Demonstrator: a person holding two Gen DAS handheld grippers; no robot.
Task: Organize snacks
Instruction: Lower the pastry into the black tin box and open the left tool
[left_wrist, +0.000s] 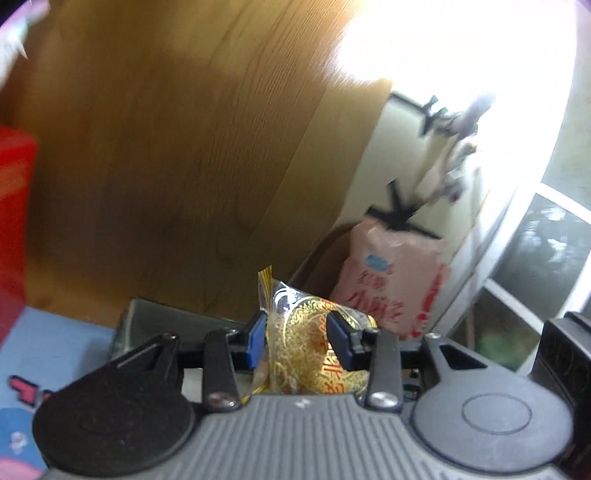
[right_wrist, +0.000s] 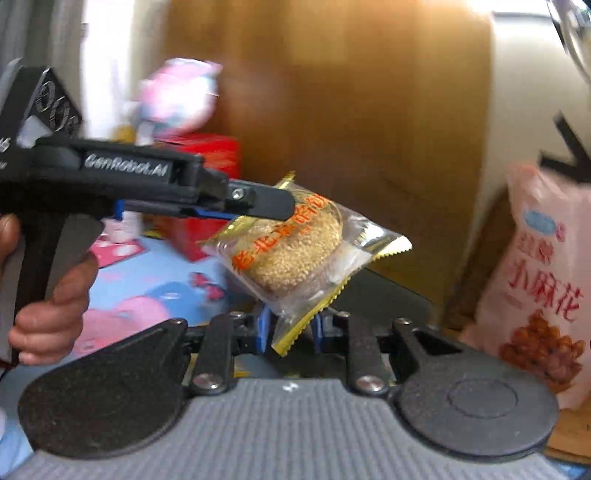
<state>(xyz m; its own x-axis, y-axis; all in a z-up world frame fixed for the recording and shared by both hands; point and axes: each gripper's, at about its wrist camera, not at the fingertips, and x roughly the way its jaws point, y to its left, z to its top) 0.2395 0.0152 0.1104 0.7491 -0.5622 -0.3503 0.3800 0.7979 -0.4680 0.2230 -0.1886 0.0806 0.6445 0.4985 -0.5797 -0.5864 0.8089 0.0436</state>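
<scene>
A sesame cake in a clear wrapper with gold edges (right_wrist: 291, 251) is held in the air between both grippers. My left gripper (left_wrist: 295, 338) is shut on it; in the left wrist view the wrapper (left_wrist: 306, 347) fills the gap between the blue pads. In the right wrist view the left gripper (right_wrist: 258, 203) reaches in from the left and pinches the packet's upper left. My right gripper (right_wrist: 290, 328) is shut on the packet's lower gold-edged corner.
A pink bag of fried dough twists (right_wrist: 543, 280) (left_wrist: 395, 280) leans at the right against a white wall. A wooden panel (left_wrist: 177, 147) stands behind. A red box (right_wrist: 207, 184) and a pink toy (right_wrist: 177, 96) sit at the left on a blue cartoon mat (right_wrist: 147, 295).
</scene>
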